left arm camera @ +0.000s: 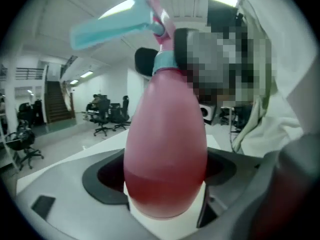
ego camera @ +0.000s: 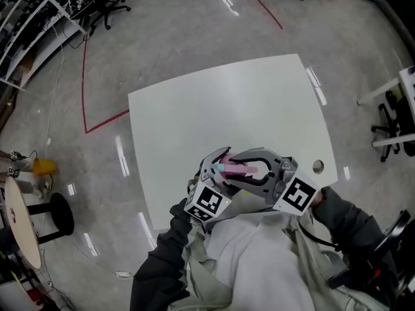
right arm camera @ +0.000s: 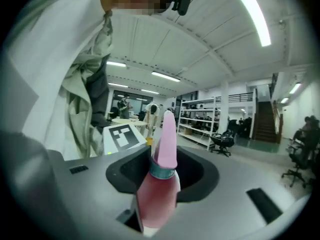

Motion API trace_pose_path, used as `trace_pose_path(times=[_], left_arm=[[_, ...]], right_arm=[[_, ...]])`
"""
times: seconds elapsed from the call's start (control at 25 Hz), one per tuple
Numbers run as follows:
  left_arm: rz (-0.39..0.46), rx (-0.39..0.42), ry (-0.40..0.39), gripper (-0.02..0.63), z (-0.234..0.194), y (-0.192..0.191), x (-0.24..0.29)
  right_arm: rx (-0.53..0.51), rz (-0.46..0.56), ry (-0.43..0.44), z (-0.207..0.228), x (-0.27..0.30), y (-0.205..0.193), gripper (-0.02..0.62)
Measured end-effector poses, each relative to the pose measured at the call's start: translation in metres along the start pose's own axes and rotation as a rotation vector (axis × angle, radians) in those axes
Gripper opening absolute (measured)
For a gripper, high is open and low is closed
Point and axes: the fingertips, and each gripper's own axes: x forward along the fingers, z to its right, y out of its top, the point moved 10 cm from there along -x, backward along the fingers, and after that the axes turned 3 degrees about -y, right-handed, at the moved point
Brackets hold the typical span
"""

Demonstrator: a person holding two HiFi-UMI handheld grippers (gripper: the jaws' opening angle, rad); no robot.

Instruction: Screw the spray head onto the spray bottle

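Note:
A pink spray bottle (ego camera: 245, 169) with a teal-triggered spray head (ego camera: 220, 168) is held in the air close to the person's chest, above the near edge of the white table (ego camera: 227, 109). My left gripper (ego camera: 217, 175) is shut on the bottle's fat lower body (left arm camera: 165, 149). The teal collar (left arm camera: 162, 63) and trigger (left arm camera: 112, 26) rise beyond it. My right gripper (ego camera: 262, 173) faces it from the other side. Its jaws close round the bottle's narrower upper part (right arm camera: 157, 199), just below the teal collar (right arm camera: 162, 173). The pink top of the head (right arm camera: 166, 139) points up and away.
The table has a round cable hole (ego camera: 318, 166) near its right edge. Red tape (ego camera: 84, 89) marks the floor on the left. Office chairs (ego camera: 104, 5) and shelving stand far back. A small round table (ego camera: 19, 222) and black stool (ego camera: 59, 212) are at left.

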Motion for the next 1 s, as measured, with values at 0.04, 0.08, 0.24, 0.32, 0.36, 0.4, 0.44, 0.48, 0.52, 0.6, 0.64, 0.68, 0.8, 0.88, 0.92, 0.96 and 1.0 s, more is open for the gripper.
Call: trace_pose_path(times=[0.04, 0.08, 0.24, 0.32, 0.36, 0.4, 0.44, 0.48, 0.52, 0.6, 0.64, 0.68, 0.8, 0.88, 0.92, 0.96, 1.0], left_arm=[[0.002, -0.014, 0.076, 0.437, 0.000, -0.001, -0.002], [-0.004, -0.032, 0.156, 0.437, 0.001, -0.001, -0.003], [-0.069, -0.089, 0.441, 0.436, 0.011, 0.004, -0.002], [-0.038, -0.128, 0.471, 0.436, 0.015, 0.006, -0.003], [-0.009, -0.142, 0.451, 0.436, 0.017, 0.008, -0.004], [0.019, -0.142, 0.414, 0.436, 0.019, 0.010, -0.007], [0.043, -0.130, 0.355, 0.437, 0.020, 0.013, -0.010], [0.067, -0.109, 0.277, 0.436, 0.022, 0.015, -0.013], [0.092, -0.085, 0.185, 0.436, 0.022, 0.017, -0.016], [0.124, -0.051, 0.000, 0.437, 0.021, 0.021, -0.023], [0.133, -0.049, -0.069, 0.437, 0.020, 0.022, -0.026], [0.143, -0.055, -0.104, 0.437, 0.018, 0.024, -0.028], [0.161, -0.096, 0.041, 0.436, 0.010, 0.027, -0.033], [0.105, -0.118, 0.275, 0.436, 0.008, 0.027, -0.028], [0.054, -0.118, 0.402, 0.437, 0.009, 0.026, -0.022], [0.006, -0.113, 0.506, 0.436, 0.010, 0.025, -0.015], [-0.016, -0.112, 0.564, 0.436, 0.011, 0.025, -0.010]], right_arm=[[0.044, 0.007, -0.063, 0.000, 0.002, -0.001, 0.140], [0.098, 0.015, -0.140, 0.000, 0.004, -0.001, 0.140], [0.245, 0.009, -0.478, -0.013, 0.013, 0.008, 0.138], [0.215, 0.021, -0.529, -0.022, 0.018, 0.015, 0.139], [0.166, 0.030, -0.506, -0.026, 0.017, 0.016, 0.140], [0.101, 0.033, -0.448, -0.029, 0.014, 0.016, 0.140], [0.042, 0.033, -0.366, -0.031, 0.008, 0.015, 0.140], [0.023, 0.046, -0.281, -0.031, 0.001, 0.013, 0.146], [0.055, 0.075, -0.209, -0.030, -0.006, 0.011, 0.149], [0.151, 0.140, -0.087, -0.022, -0.012, 0.013, 0.166], [0.156, 0.157, -0.035, -0.018, -0.012, 0.018, 0.181], [0.129, 0.163, -0.003, -0.016, -0.011, 0.024, 0.180], [0.031, 0.145, -0.115, -0.015, -0.009, 0.035, 0.130], [0.110, 0.124, -0.329, -0.012, -0.005, 0.030, 0.128], [0.200, 0.111, -0.460, -0.010, -0.002, 0.025, 0.127], [0.307, 0.106, -0.579, -0.008, 0.000, 0.021, 0.127], [0.398, 0.112, -0.661, -0.007, 0.002, 0.018, 0.127]])
